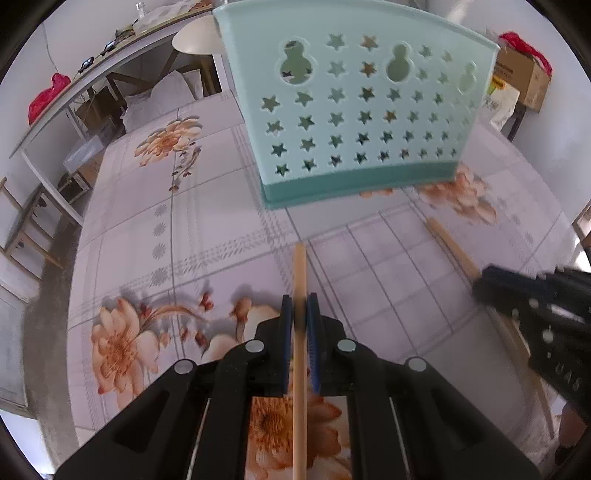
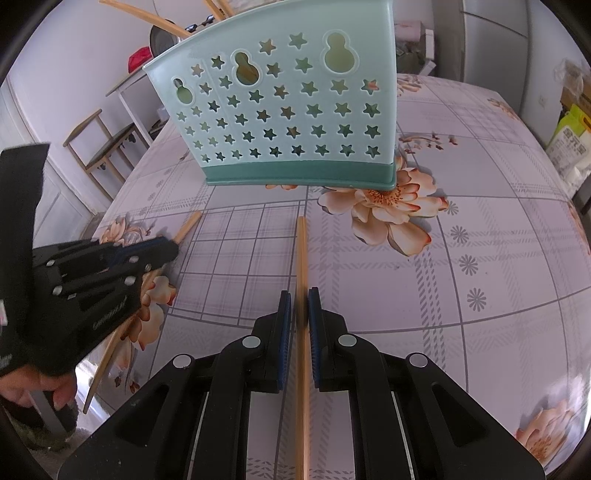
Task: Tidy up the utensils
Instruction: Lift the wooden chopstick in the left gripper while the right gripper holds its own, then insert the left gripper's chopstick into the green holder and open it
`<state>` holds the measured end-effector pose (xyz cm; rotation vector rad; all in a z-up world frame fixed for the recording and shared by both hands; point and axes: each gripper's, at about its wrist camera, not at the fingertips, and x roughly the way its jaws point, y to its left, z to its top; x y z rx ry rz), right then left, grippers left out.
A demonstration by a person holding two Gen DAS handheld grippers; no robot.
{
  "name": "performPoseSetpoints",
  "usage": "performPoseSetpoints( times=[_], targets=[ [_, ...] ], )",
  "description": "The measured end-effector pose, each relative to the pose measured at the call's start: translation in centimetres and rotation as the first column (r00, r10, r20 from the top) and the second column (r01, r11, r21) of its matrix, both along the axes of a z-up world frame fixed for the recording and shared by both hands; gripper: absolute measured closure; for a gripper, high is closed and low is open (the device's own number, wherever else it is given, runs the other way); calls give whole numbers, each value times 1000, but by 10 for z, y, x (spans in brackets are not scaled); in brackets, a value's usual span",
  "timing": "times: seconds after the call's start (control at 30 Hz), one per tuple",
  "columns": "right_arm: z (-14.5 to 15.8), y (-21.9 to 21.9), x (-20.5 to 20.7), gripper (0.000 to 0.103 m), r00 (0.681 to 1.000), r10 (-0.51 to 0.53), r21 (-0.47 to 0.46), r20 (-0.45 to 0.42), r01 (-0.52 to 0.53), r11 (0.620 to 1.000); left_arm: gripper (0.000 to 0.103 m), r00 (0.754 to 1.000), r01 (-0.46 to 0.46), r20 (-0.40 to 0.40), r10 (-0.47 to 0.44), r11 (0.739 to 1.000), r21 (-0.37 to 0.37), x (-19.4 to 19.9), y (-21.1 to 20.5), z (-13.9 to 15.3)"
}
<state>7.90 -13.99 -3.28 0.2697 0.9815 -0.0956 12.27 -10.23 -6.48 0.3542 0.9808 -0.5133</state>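
A mint-green utensil holder [image 1: 354, 110] with star-shaped holes stands upright on the flowered tablecloth, also seen as the utensil holder [image 2: 291, 110] from the right. My left gripper [image 1: 300, 301] is shut on a wooden chopstick [image 1: 299, 266] that points toward the holder's base. My right gripper [image 2: 300, 295] is shut on a second wooden chopstick [image 2: 302, 251], its tip short of the holder. Each view shows the other gripper from the side: the right gripper [image 1: 480, 282] holding its chopstick [image 1: 452, 243], the left gripper [image 2: 173, 247] holding its chopstick [image 2: 188, 225].
The table [image 2: 480, 240] carries a checked, flowered cloth. More chopsticks [image 2: 162, 20] stick out of the holder's top. A wooden chair [image 2: 103, 147] and a side table [image 1: 74, 99] stand beyond the left edge; boxes and bags [image 1: 517, 81] sit at the far right. A hand [image 2: 33, 387] holds the left gripper.
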Motion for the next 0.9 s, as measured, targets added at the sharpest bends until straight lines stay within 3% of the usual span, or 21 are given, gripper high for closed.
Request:
performPoseSetpoints(
  times=[0.17, 0.4, 0.67, 0.9],
  targets=[
    [0, -1, 0, 94, 1000, -4, 7, 0, 4, 1000, 97, 998, -20, -60, 15, 996, -89, 12, 10, 2],
    [0, -2, -1, 94, 1000, -6, 14, 3, 6, 1000, 97, 998, -25, -70, 4, 956, -292, 4, 40, 50],
    [-1, -6, -2, 94, 1000, -1, 24, 9, 1, 1000, 97, 999, 42, 30, -31, 838, -544, -11, 76, 134],
    [-1, -9, -3, 94, 1000, -7, 45, 16, 6, 999, 97, 987, 150, 143, -75, 748, -646, 0, 70, 199]
  ],
)
